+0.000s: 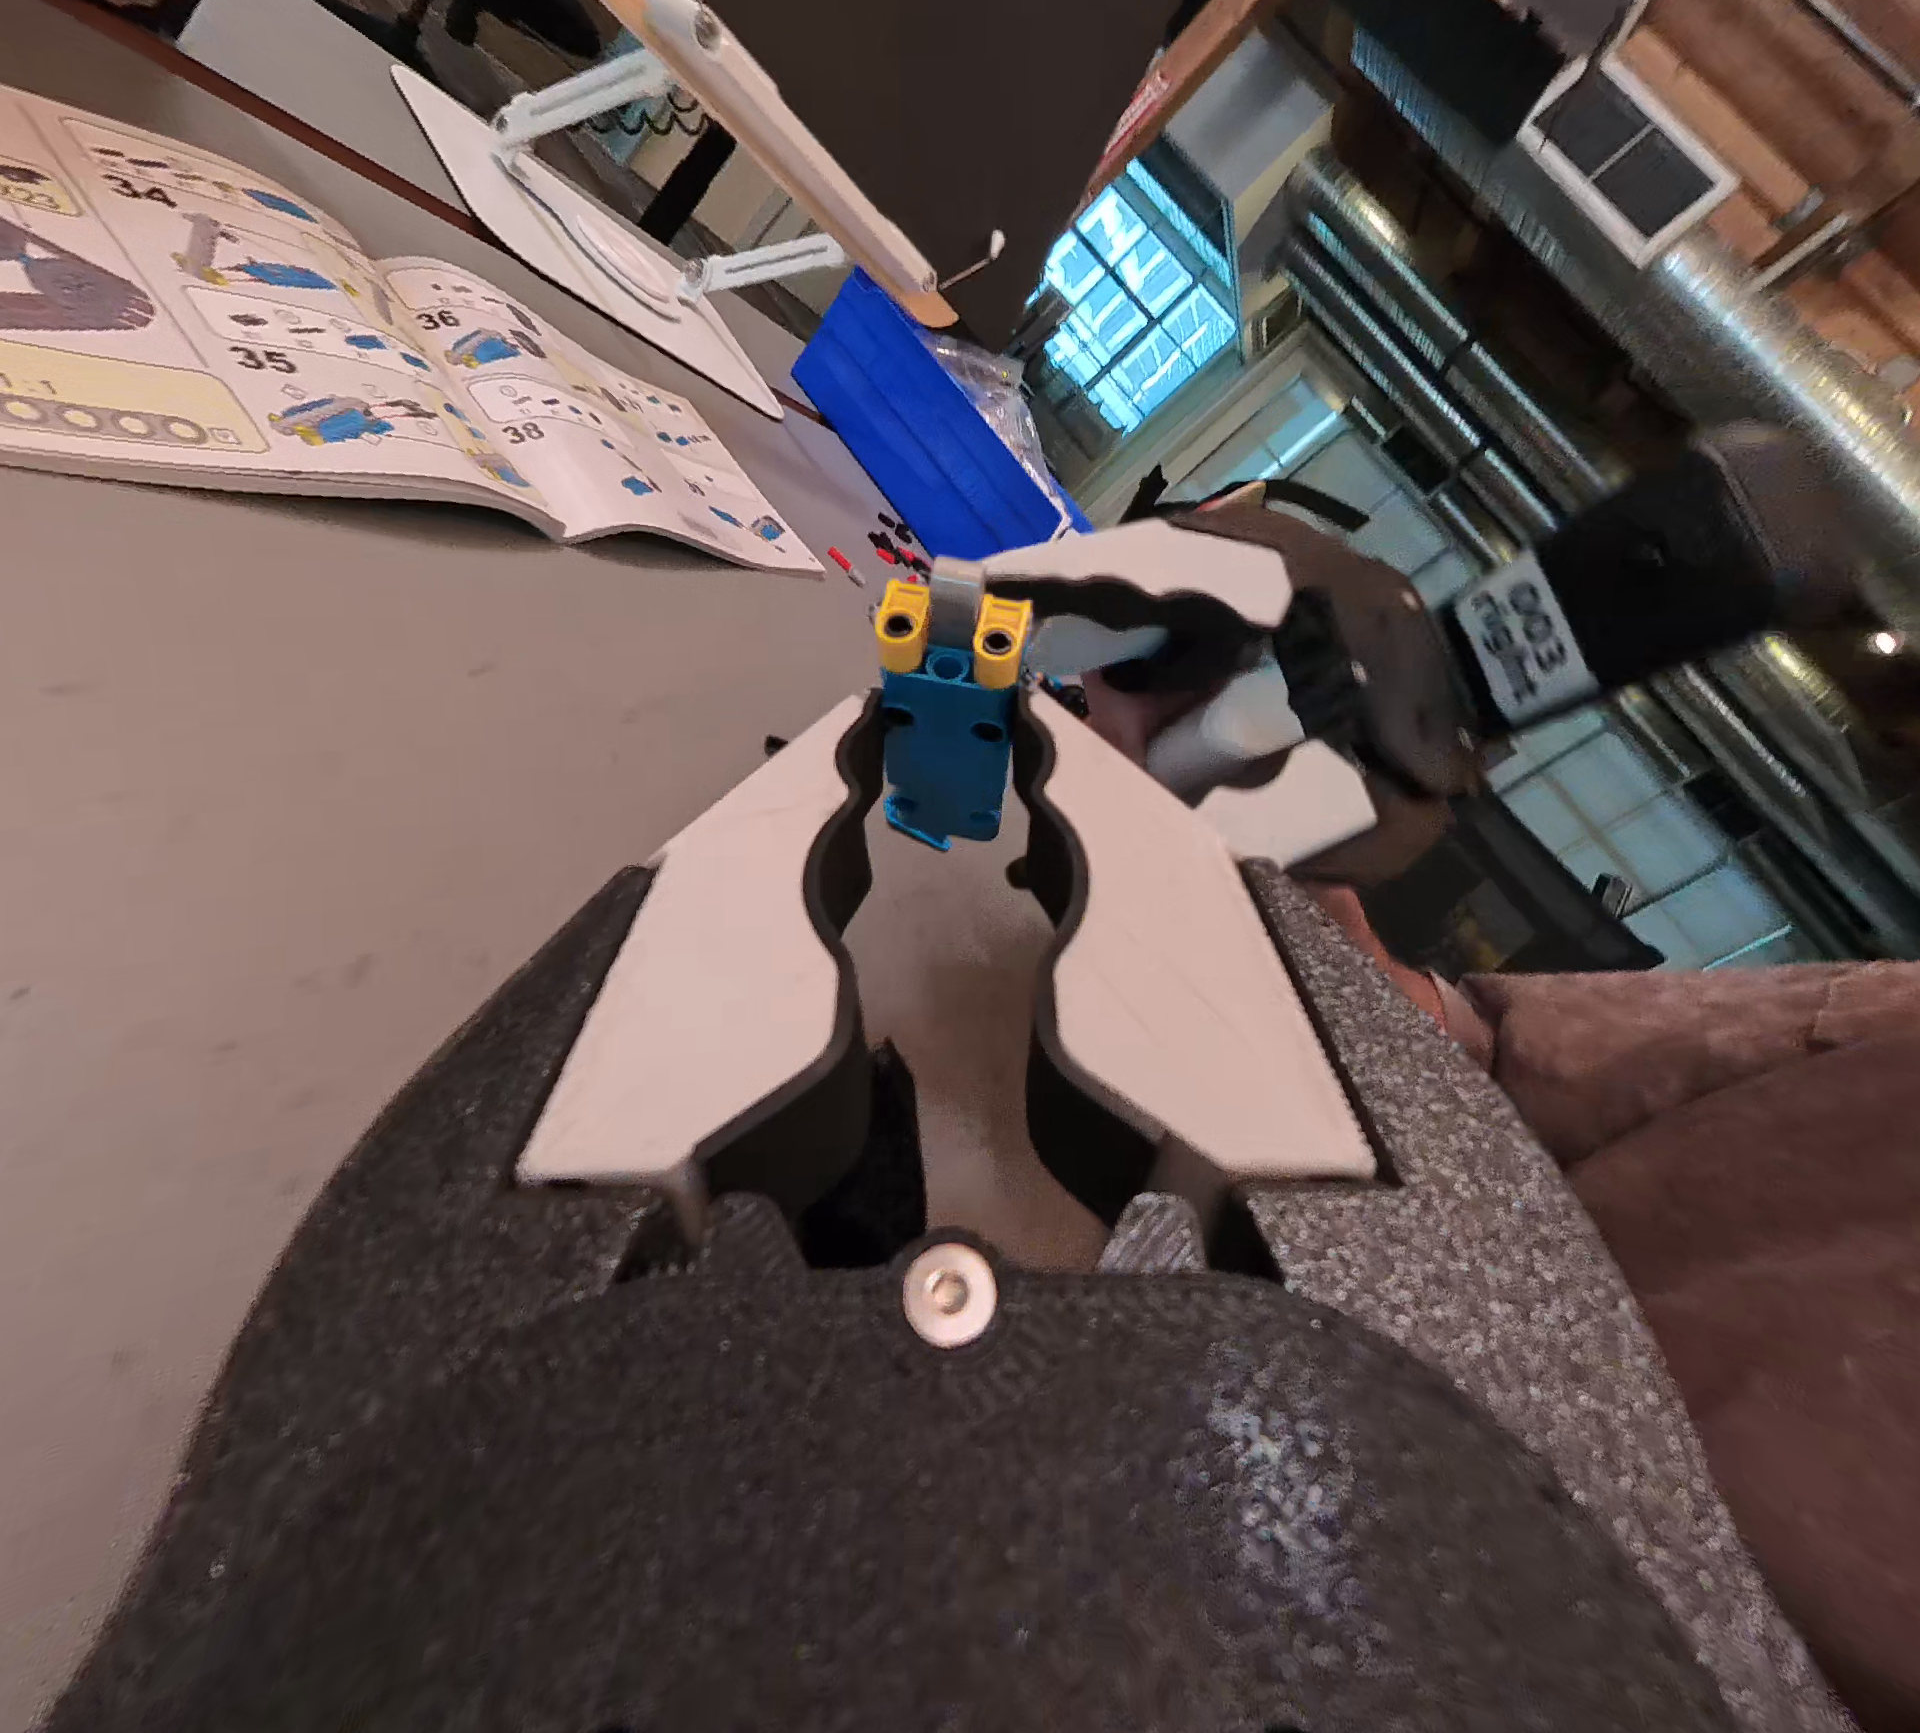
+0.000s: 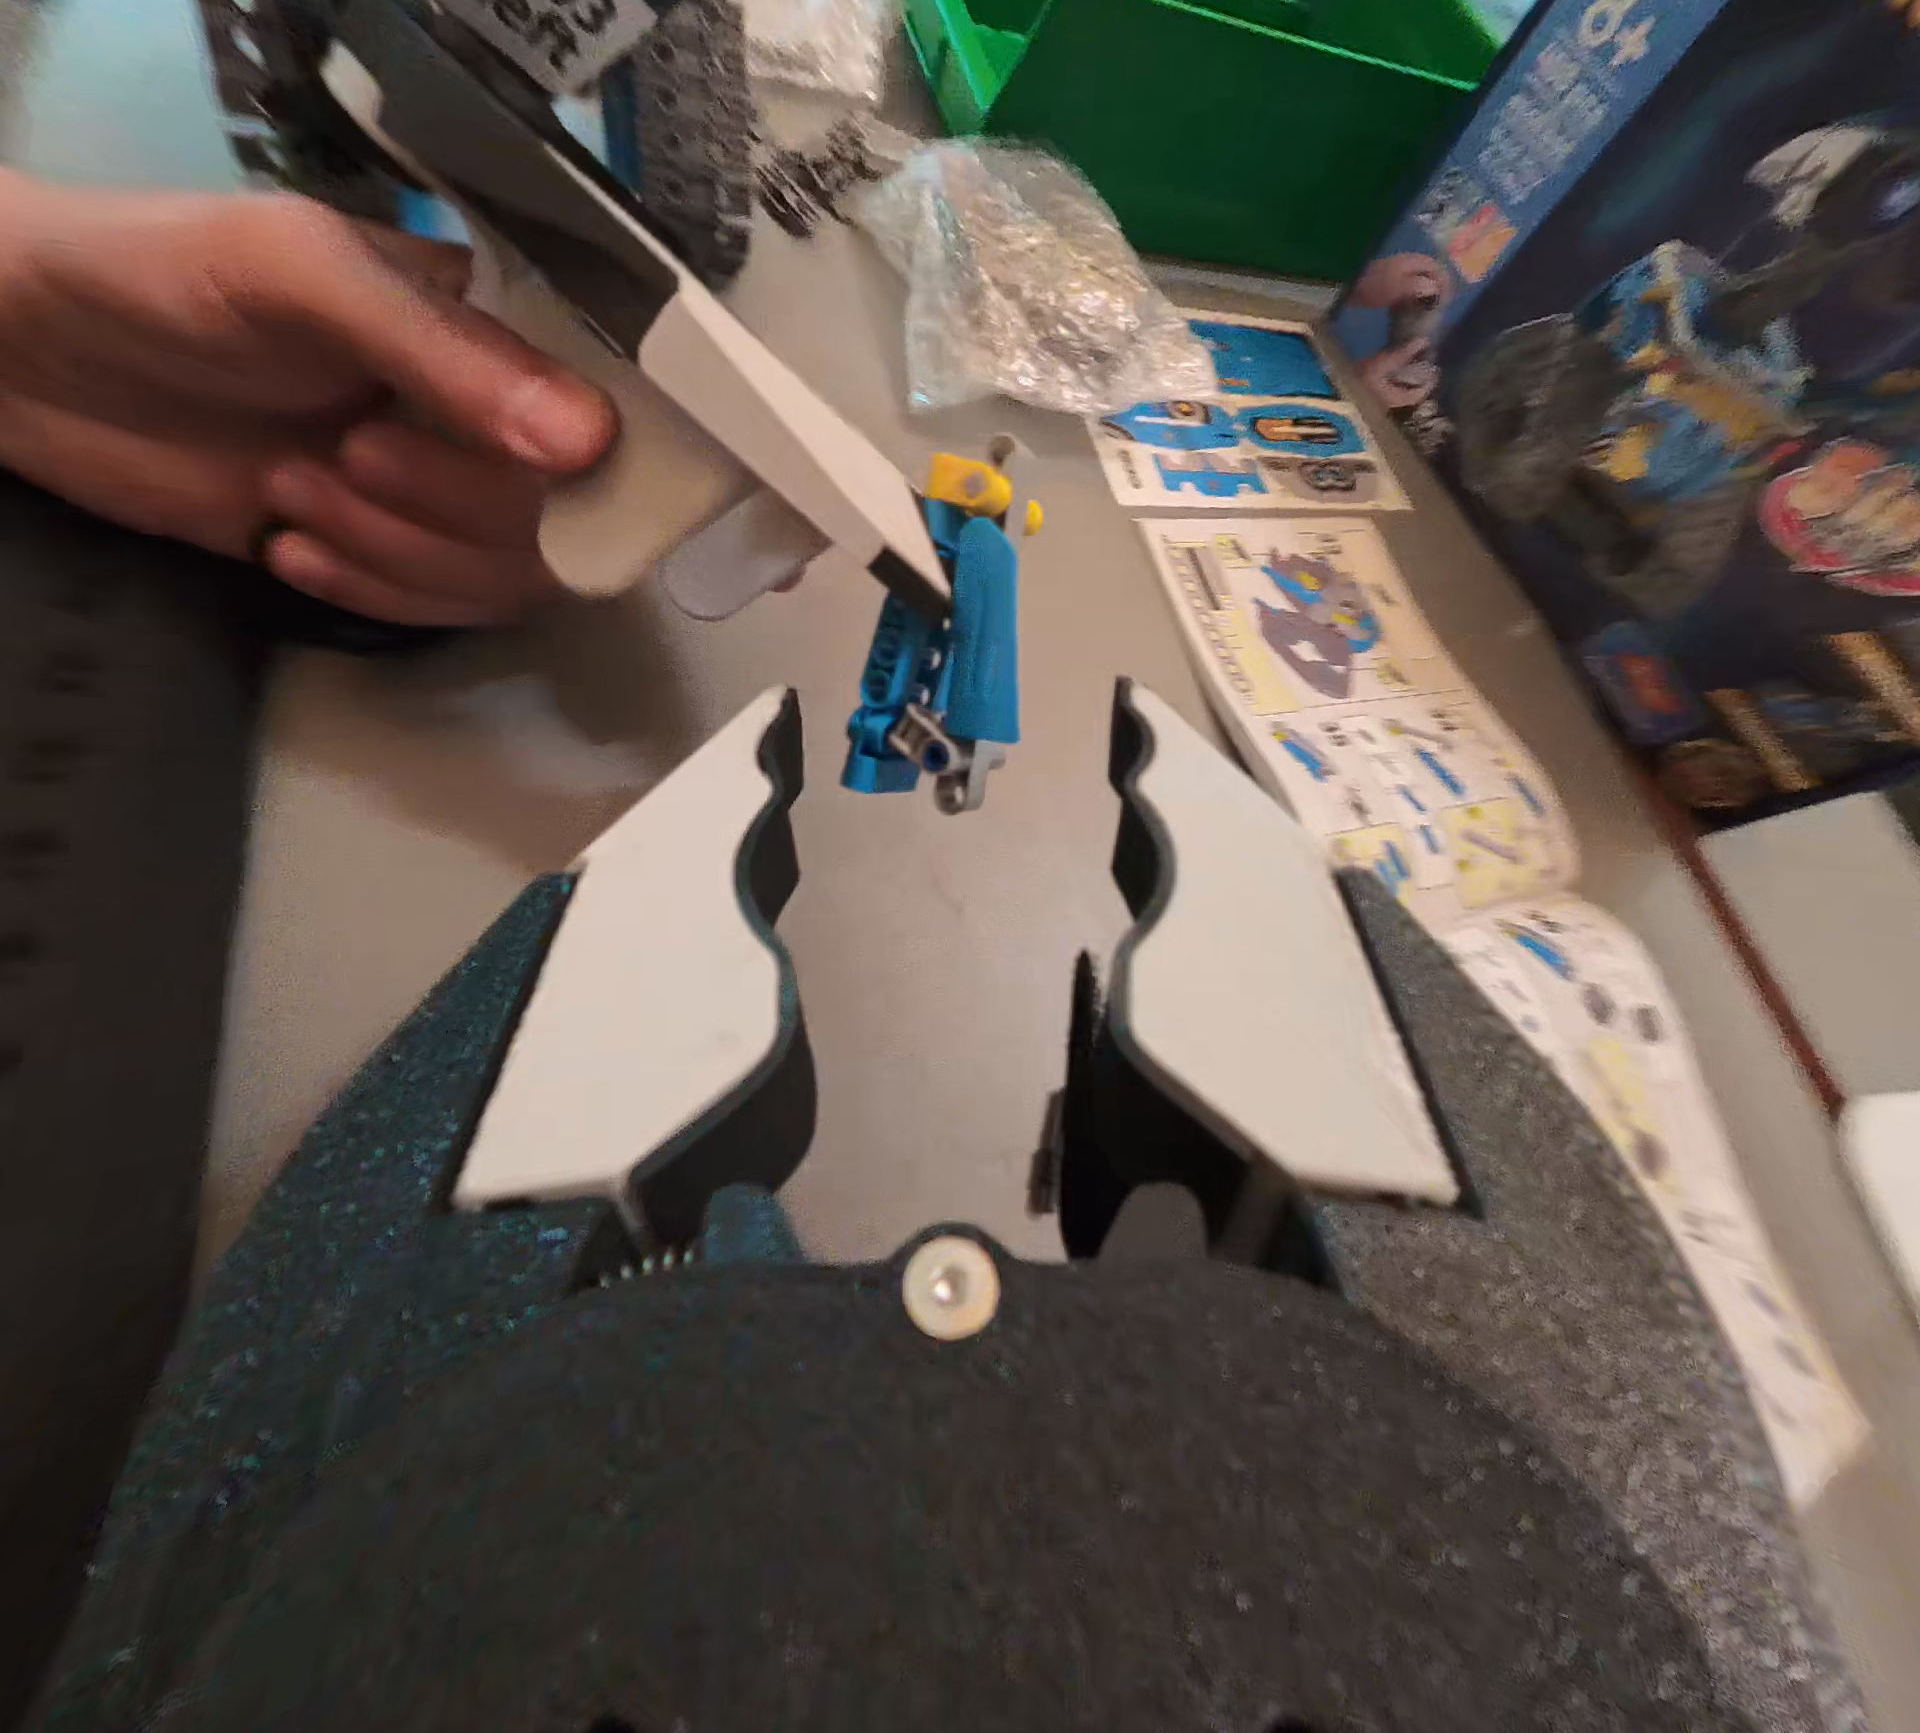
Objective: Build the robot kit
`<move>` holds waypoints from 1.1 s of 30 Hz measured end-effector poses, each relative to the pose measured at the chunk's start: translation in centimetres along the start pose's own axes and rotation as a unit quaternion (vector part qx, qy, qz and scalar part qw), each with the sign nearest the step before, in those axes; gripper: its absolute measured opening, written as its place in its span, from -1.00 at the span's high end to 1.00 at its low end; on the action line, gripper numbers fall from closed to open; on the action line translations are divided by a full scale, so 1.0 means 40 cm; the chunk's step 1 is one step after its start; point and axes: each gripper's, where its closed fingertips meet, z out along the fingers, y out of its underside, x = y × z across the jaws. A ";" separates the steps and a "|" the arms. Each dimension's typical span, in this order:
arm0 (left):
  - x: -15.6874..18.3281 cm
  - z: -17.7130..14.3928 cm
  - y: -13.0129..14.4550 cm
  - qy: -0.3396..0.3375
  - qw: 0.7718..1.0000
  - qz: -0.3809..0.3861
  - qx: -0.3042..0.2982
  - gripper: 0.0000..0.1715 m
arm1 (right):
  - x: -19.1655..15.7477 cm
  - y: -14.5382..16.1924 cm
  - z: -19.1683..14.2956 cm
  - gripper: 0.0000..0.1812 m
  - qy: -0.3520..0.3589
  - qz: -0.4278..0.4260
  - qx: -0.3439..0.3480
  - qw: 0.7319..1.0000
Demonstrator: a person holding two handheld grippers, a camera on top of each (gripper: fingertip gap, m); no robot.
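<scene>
the left gripper (image 1: 943, 727) pinched a blue and yellow brick assembly (image 1: 945, 717) at frame centre, above the grey table (image 1: 312, 748); the right gripper (image 2: 951, 727) stood wide apart, empty, just below it.

Left tongs (image 1: 948, 727) clamped — right tongs (image 2: 954, 727) spread.
</scene>
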 end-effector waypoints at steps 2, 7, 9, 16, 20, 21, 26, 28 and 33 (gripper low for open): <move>-0.004 -0.005 -0.009 -0.005 1.000 -0.002 0.010 0.72 | 0.001 -0.009 0.005 0.39 0.047 -0.035 -0.015 0.998; -0.001 -0.001 -0.010 -0.011 1.000 0.007 0.015 0.73 | 0.005 -0.037 0.009 0.46 0.085 -0.037 -0.006 0.996; 0.001 0.003 -0.009 -0.011 1.000 0.004 0.017 0.73 | 0.008 -0.036 0.015 0.52 0.095 -0.042 -0.011 0.995; 0.011 0.013 0.000 -0.003 1.000 0.000 0.014 0.72 | 0.016 -0.032 0.012 0.68 0.127 -0.093 -0.018 0.987; 0.038 0.014 0.003 0.033 0.999 0.000 0.008 0.69 | 0.019 -0.031 -0.012 0.70 0.107 -0.119 -0.011 0.987; 0.042 0.017 0.007 0.038 0.999 0.000 0.003 0.69 | 0.018 -0.029 -0.017 0.71 0.100 -0.119 -0.008 0.988; 0.052 0.027 0.024 0.031 0.999 0.038 -0.017 0.71 | 0.011 -0.020 -0.036 0.70 0.065 -0.141 0.006 0.988; 0.051 0.027 0.024 0.022 0.998 0.054 -0.019 0.72 | 0.009 -0.017 -0.035 0.69 0.054 -0.110 0.010 0.992; 0.072 0.010 -0.002 0.053 0.998 0.044 0.011 0.73 | 0.000 -0.039 -0.065 0.47 -0.035 0.006 0.073 0.997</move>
